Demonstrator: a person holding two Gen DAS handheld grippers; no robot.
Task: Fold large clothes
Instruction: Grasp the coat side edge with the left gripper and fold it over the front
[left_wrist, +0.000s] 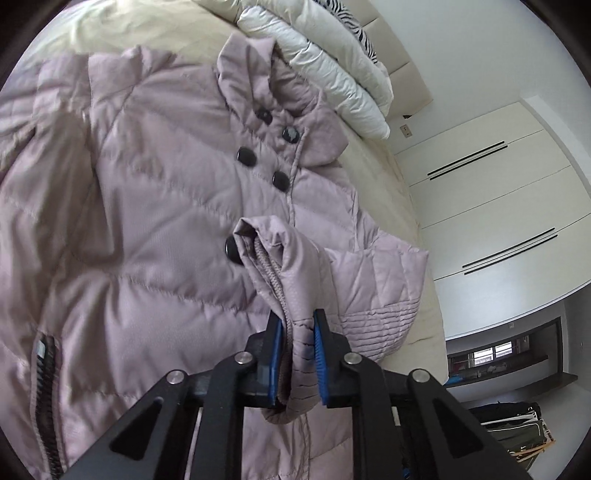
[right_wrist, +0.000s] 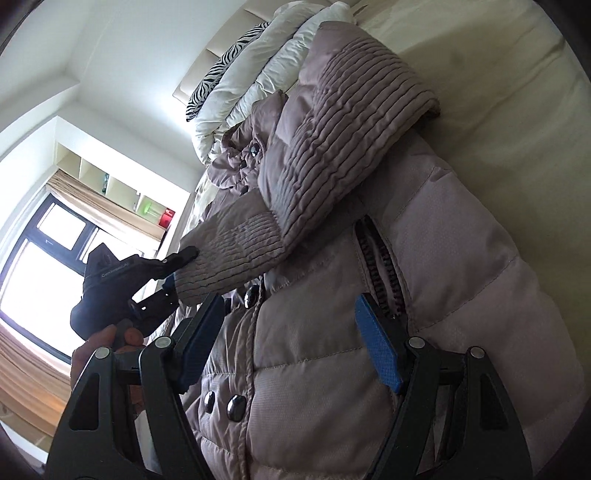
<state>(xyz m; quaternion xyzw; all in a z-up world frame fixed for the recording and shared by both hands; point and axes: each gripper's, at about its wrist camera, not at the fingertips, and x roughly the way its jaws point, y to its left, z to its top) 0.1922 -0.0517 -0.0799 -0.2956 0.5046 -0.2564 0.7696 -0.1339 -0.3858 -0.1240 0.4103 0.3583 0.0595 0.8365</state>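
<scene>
Mauve padded jacket (left_wrist: 155, 206) lies buttoned on the bed (right_wrist: 517, 110), one sleeve (right_wrist: 332, 122) already crossed over its front. Left gripper (left_wrist: 298, 354) is clamped on the other sleeve's cuff (left_wrist: 299, 332), carried above the chest; right gripper (right_wrist: 291, 343) hovers wide open, holding nothing. Judged early: body folds remain.

Cream bed (left_wrist: 391, 192) sheet underneath. White duvet (left_wrist: 332, 62) bunched at far end, zebra-print pillow (right_wrist: 221, 70) beside it against beige headboard (left_wrist: 402, 66). White wardrobe (left_wrist: 498, 192) with dark bar handles at right. Window (right_wrist: 44, 258) with tan curtain, wall cubby shelves (right_wrist: 110, 181) above.
</scene>
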